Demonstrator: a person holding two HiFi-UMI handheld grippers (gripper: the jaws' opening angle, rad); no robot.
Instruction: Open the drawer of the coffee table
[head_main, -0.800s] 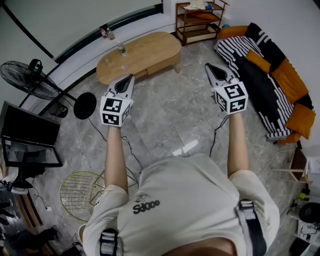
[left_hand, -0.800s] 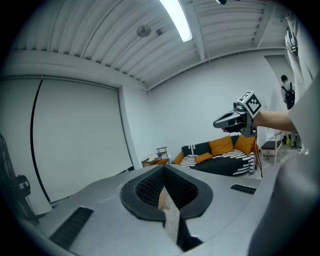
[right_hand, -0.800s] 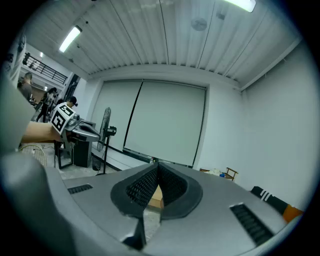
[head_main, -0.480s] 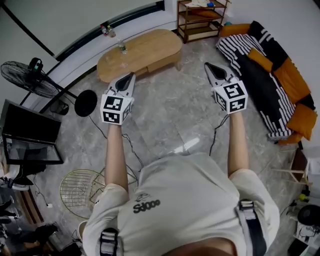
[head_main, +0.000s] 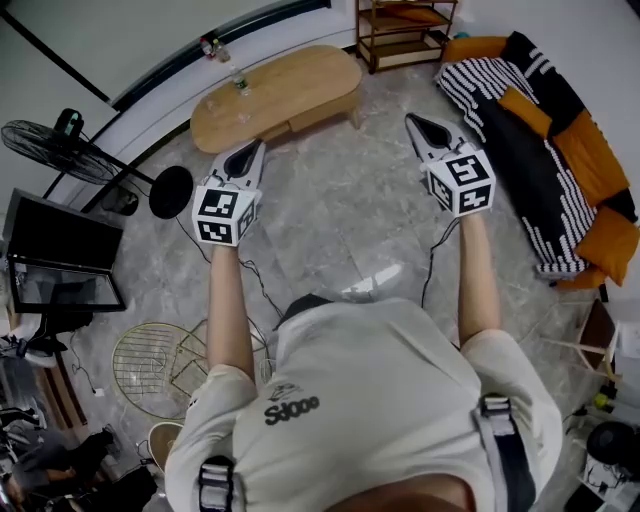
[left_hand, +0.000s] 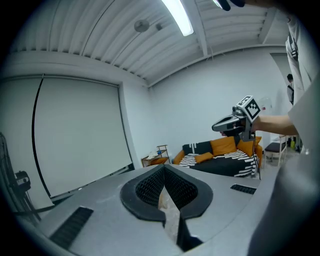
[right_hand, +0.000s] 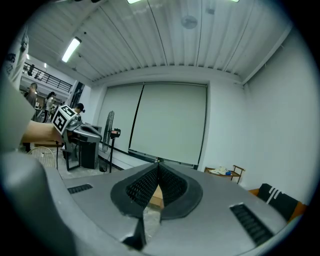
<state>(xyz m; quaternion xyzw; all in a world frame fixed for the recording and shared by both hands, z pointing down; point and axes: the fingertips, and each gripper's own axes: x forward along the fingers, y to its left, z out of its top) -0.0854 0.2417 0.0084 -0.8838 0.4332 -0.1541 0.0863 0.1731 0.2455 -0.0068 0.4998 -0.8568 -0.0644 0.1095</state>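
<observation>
Far left: standing fan (head_main: 58, 148) by the wall, its round black base (head_main: 171, 192) on the grey stone floor (head_main: 340, 220). Below it a dark monitor (head_main: 62, 252), and nearer the person a round wire rack (head_main: 150, 365) lying flat on the floor. Left gripper (head_main: 255, 150) is held out on a bare forearm at about chest height, pointing ahead and slightly down; its own view shows the two black ribbed fingers (left_hand: 145, 187) pressed together along their length, nothing between them. Just beyond and a little right of its tip, near the far wall, stands the coffee table (head_main: 290, 85): oval light-wood top, a bottle (head_main: 238, 80) upright near its far left edge. The drawer (head_main: 318, 112) front shows as a paler panel under the near edge, and looks pushed in; no handle can be made out. Both grippers are well apart from the table, over open floor. Right gripper (head_main: 415, 124) is held level with the left one, pointing the same way, fingers (right_hand: 172, 187) closed against each other and empty. Wooden shelf (head_main: 405, 30) stands in the far corner, right of the table. Far right: a black sofa (head_main: 530, 160) with a striped throw and orange cushions (head_main: 608, 240) runs along the wall.
</observation>
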